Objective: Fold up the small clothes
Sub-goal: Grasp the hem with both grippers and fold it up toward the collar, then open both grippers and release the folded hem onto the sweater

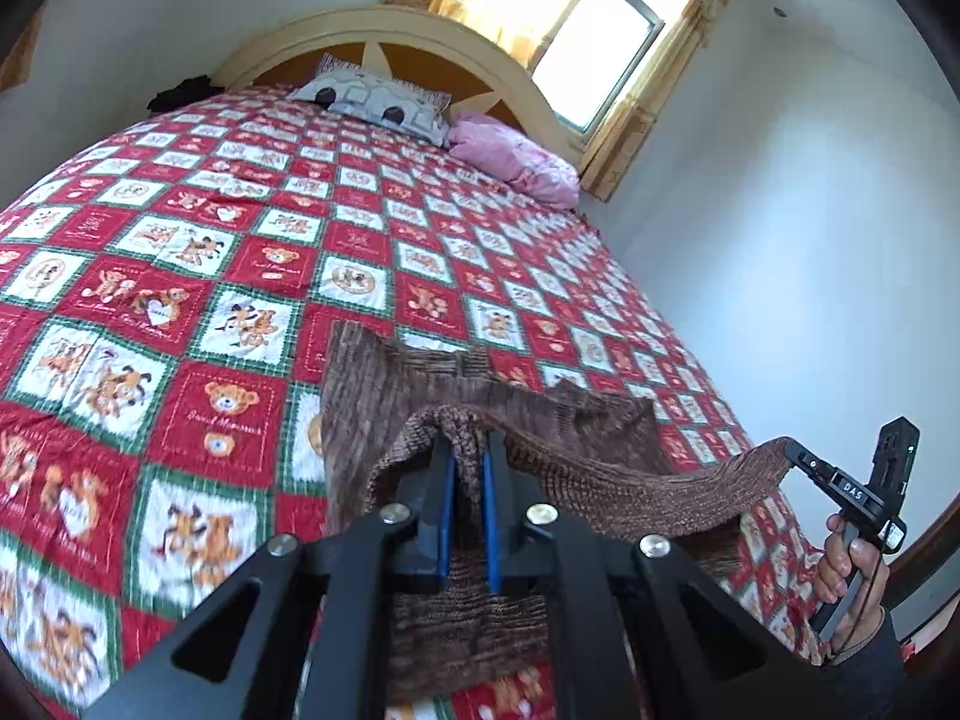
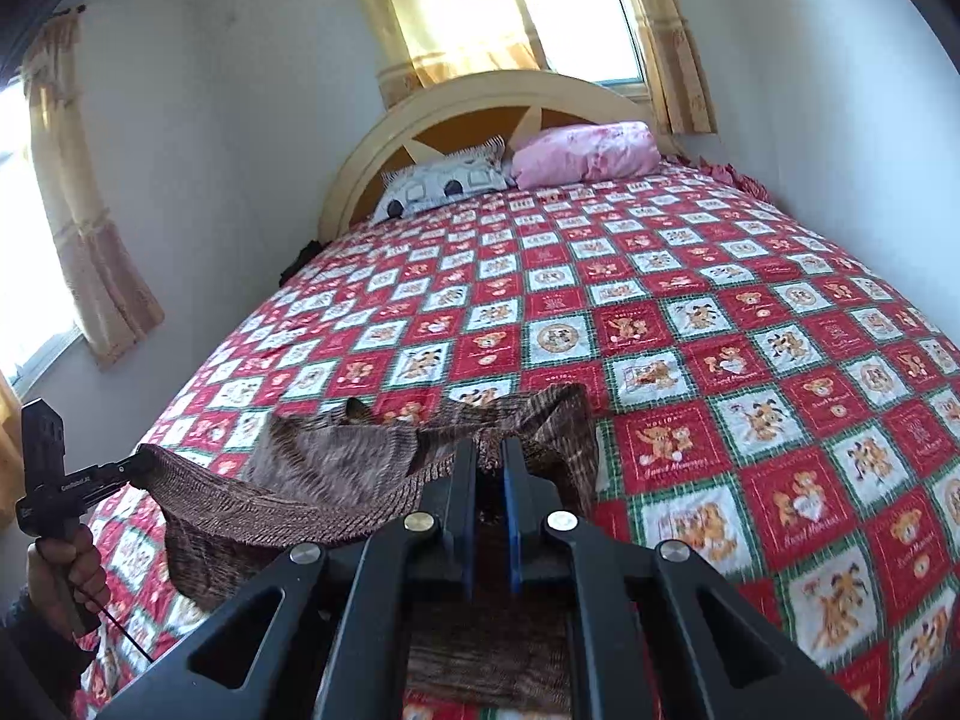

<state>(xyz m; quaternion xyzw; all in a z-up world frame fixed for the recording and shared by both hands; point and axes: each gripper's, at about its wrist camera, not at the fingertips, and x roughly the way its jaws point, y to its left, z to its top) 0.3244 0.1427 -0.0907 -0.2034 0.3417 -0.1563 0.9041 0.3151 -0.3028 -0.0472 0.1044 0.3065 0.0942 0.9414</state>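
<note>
**Brown knit held over the bed**

The left tongs (image 1: 467, 450) are clamped on one edge of the brown knit garment (image 1: 384, 384); the right tongs (image 2: 489, 450) are clamped on the other edge. The garment hangs stretched between them above the foot of the bed (image 2: 690, 312), its far part draped on the red patchwork quilt (image 1: 210, 252), well away from the pillows (image 2: 444, 183).
</note>
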